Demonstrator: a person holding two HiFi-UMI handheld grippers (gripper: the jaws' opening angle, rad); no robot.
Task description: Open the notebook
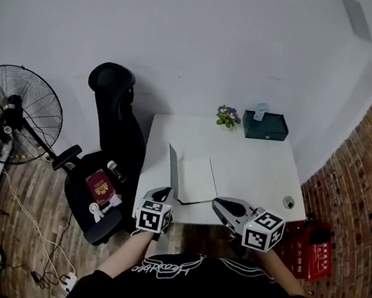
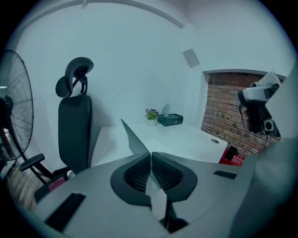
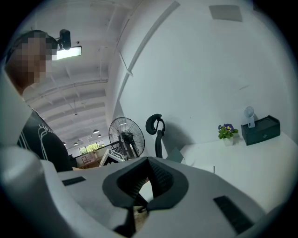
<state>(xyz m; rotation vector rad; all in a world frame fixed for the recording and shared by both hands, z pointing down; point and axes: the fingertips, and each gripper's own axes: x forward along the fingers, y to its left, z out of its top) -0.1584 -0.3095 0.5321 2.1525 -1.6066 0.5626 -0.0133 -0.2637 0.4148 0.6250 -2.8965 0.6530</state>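
While l. gripper (image 2: 151, 155) pinches notebook (image 1: 196, 178) cover upright, r. gripper (image 3: 148, 161) jaws together, empty, shirt script (image 1: 159, 267) unreadable.

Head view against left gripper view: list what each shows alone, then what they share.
Head view only: the left gripper seen from outside with its marker cube, a red booklet on the chair seat, and the person's black shirt.
Left gripper view only: the ribbed pads of its jaws up close, shut on the edge of the notebook cover.
Both: office chair, fan, white desk, plant, dark box, right gripper, brick wall.
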